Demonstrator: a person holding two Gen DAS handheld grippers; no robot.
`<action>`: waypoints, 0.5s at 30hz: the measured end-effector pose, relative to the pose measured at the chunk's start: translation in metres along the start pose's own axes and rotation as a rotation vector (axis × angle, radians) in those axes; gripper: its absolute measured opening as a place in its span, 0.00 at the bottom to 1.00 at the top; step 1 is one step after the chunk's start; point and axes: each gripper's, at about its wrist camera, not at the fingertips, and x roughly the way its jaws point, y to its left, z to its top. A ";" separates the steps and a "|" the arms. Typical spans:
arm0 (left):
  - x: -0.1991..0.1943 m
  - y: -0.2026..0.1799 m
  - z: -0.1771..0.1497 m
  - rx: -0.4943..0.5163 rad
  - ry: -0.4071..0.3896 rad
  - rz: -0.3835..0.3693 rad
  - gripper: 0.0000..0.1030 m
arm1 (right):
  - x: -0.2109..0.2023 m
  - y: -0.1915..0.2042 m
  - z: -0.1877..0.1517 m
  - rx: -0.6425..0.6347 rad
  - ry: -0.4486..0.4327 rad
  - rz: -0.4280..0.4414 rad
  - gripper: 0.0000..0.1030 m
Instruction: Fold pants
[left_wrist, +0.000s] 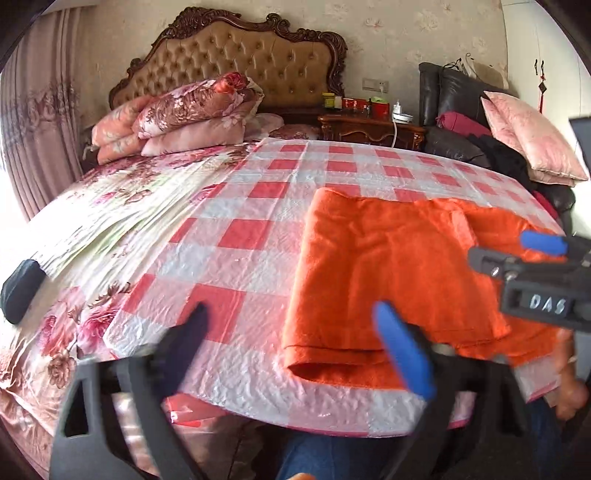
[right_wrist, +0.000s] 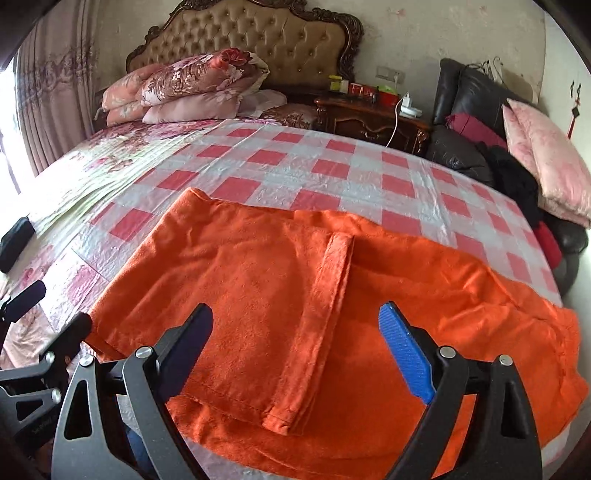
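The orange pants (right_wrist: 295, 295) lie on the checked plastic sheet (right_wrist: 332, 162) spread over the bed (right_wrist: 122, 155), near its front edge, already doubled over once: a leg hem (right_wrist: 284, 421) sits on top close to the front edge and a lengthwise fold ridge runs away from it toward the headboard. Neither tool holds any cloth. The right gripper (right_wrist: 299, 350) hangs above the folded part with its jaws wide apart and nothing between them; the left gripper (left_wrist: 291, 354) is likewise spread wide, over the sheet beside the left edge of the pants, its blue pad (left_wrist: 402, 354) overlapping the near hem only in view, not touching so far as can be told. By my reading the step in hand is a regrasp for the next fold. To do it well, each gripper should come down on a corner of the same end, pinching all the stacked layers together rather than the top one alone, so the lower layer does not lag and wrinkle. The plastic sheet looks slick and crinkled, so the pads should bite cloth only and leave the sheet lying. Both ends should then travel level and together, keeping the edge straight, and land with hems aligned before the jaws let go.
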 end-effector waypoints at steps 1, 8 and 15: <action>0.002 -0.002 0.002 -0.007 0.019 -0.030 0.98 | 0.002 -0.002 -0.001 0.009 0.006 -0.003 0.86; 0.013 -0.011 0.017 0.016 -0.048 -0.049 0.98 | 0.010 0.008 -0.010 -0.068 0.024 -0.036 0.86; 0.050 -0.032 0.013 0.137 0.070 -0.089 0.41 | 0.024 0.011 -0.022 -0.117 0.054 -0.075 0.81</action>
